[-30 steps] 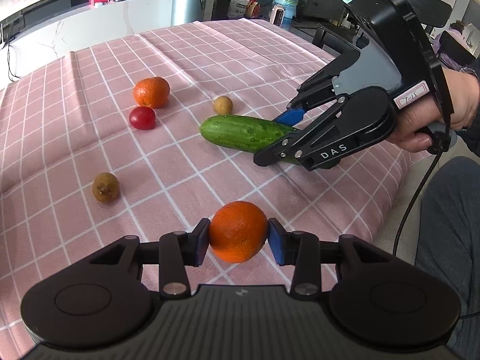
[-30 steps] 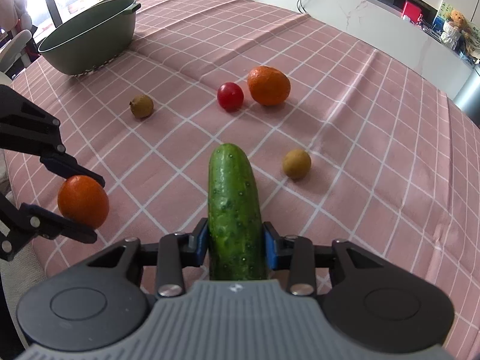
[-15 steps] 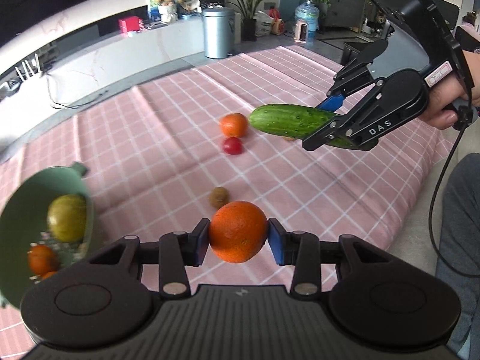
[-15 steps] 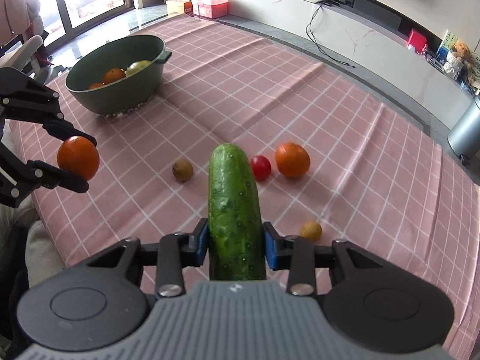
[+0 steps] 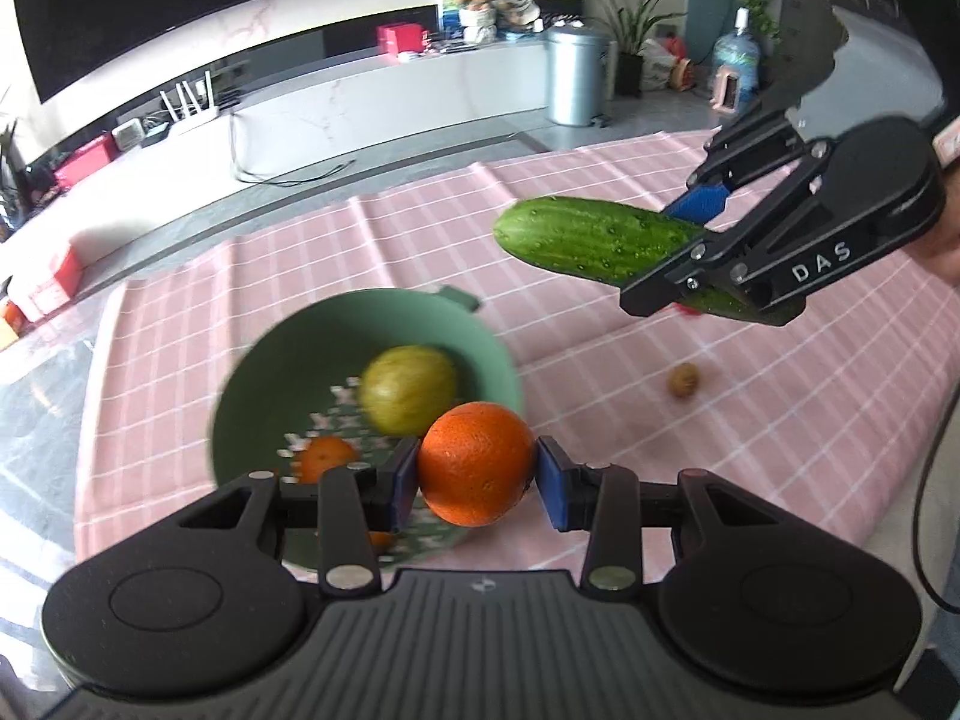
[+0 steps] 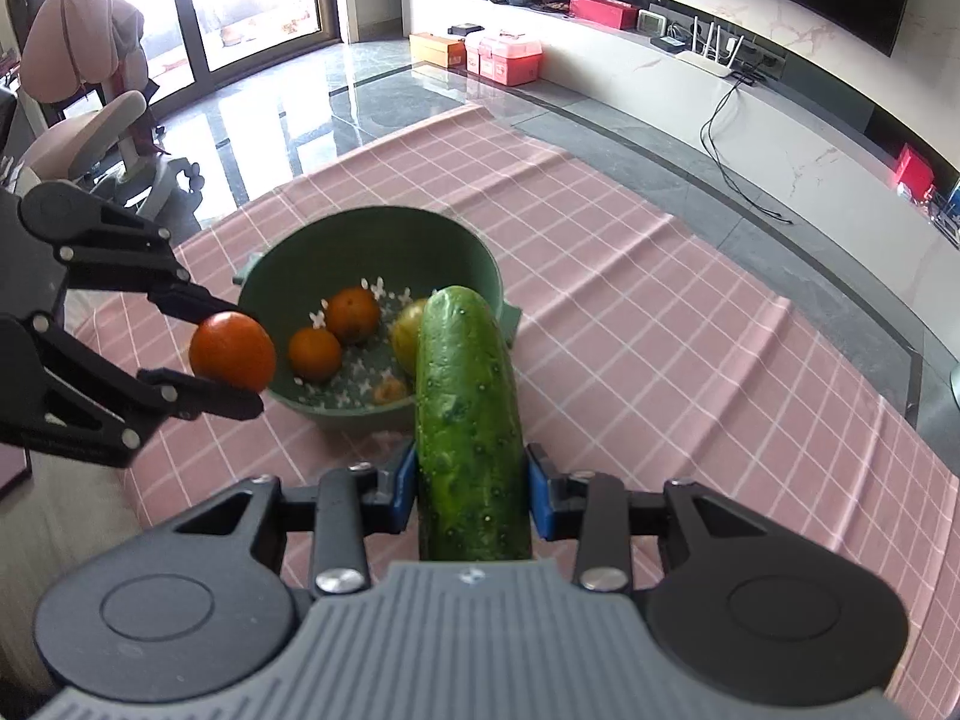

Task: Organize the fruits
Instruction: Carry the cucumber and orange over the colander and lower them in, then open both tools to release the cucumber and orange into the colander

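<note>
Green bowl (image 6: pixel 480 267), mid-frame in the right wrist view on the pink-checked bench (image 6: pixel 690 324), already contains fruit. Right hand-held gripper (image 6: pixel 471 489) is clamped on the cucumber (image 6: pixel 468 420) near its rear end; judged rigid, fairly heavy and waxy, so the long free end may pivot. Left hand-held gripper (image 5: pixel 476 480) is clamped across the orange (image 5: pixel 476 462), centre frame above the bowl's near rim: judged firm, round, moderately light, best held across its widest part.

The orange (image 5: pixel 475 463) has dimpled, faintly glossy peel; the cucumber (image 6: pixel 469 420) has glossy, bumpy skin. The green bowl (image 6: pixel 468 258) looks like smooth matt plastic. A creased pink checked cloth (image 6: pixel 690 330) covers the worktop. Gripper bodies are matt black plastic.
</note>
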The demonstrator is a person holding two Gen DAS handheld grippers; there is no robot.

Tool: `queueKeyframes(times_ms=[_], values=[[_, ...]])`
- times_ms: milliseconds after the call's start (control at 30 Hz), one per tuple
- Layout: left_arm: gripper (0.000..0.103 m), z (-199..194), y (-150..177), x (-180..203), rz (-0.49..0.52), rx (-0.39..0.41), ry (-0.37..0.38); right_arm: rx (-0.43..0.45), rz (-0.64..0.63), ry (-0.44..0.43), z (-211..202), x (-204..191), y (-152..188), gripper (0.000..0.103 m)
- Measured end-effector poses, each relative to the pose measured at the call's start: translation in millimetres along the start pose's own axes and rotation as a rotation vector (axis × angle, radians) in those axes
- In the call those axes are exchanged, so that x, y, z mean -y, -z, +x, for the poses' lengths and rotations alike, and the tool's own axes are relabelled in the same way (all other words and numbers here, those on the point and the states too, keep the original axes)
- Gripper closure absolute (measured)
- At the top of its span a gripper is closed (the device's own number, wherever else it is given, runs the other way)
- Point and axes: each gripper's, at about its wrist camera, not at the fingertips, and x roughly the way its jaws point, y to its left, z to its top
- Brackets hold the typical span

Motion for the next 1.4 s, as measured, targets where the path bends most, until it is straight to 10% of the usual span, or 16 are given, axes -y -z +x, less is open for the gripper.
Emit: queueKeyframes(times_ms=[433,1400], values=[[0.056,30,-4,-62,-0.002,-0.072,-0.082,-0.044,0.152,-0.023,81,-38,-87,0.069],[0.053,61,26,-70,-0.008,-0.164,-0.055,-0.19,0.136,0.038,160,-67,-81,0.069]])
